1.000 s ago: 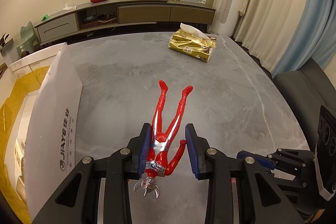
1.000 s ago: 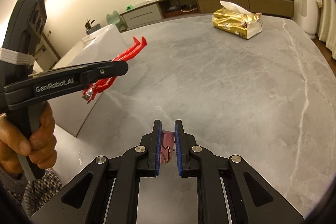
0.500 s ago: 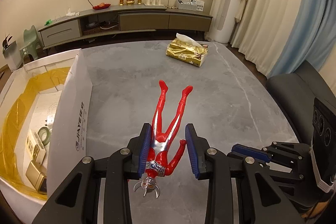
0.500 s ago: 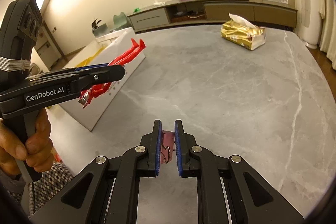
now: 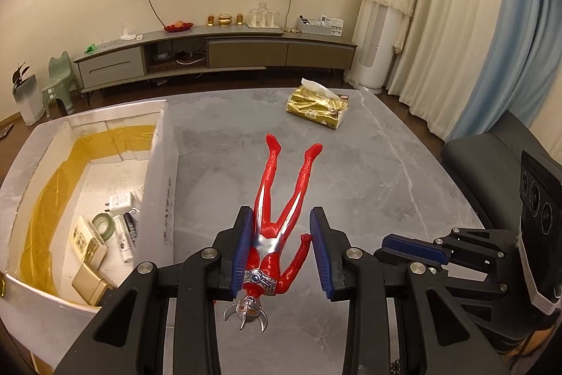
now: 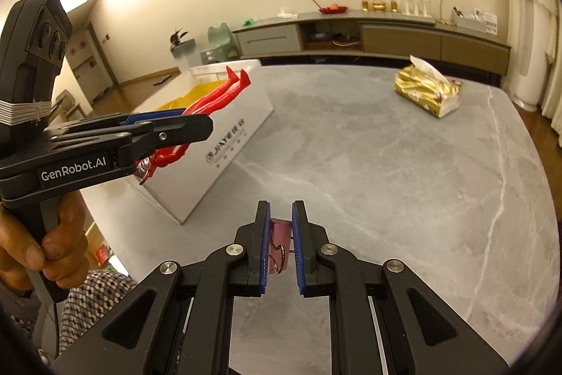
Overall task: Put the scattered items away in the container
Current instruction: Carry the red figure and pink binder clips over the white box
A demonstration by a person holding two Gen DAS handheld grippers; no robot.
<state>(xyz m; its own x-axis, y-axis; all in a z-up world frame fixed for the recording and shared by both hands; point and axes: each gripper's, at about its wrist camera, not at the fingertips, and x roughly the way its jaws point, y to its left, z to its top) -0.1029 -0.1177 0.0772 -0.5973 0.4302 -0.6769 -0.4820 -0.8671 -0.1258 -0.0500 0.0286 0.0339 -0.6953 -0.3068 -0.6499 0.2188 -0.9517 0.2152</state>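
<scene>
I have the left gripper (image 5: 282, 248) closed on a red and silver toy figure (image 5: 277, 217), clamped at the torso between the blue pads; the head points back toward my camera and the legs stick out forward. The figure is held in the air above the grey marble worktop (image 5: 368, 185), just beside the right-hand wall of the white box (image 5: 163, 171). From the right wrist view the same figure (image 6: 214, 101) hangs over the box's near long wall, clear of the surface.

The right gripper (image 6: 281, 248) is closed to a narrow gap on a small pink binder clip (image 6: 280, 236), whose wire handles show between the pads. It is raised above the worktop's near edge.

The box (image 6: 224, 143) stands at the worktop's left side. It is lined with yellow film and contains a roll of green tape (image 5: 103, 223), markers (image 5: 124, 236), a white adapter (image 5: 119, 201) and small gold cartons (image 5: 87, 243).

A gold tissue pack (image 5: 318, 108) lies near the far edge, well apart from both grippers.

A hand (image 6: 38, 234) grips the left handle.
</scene>
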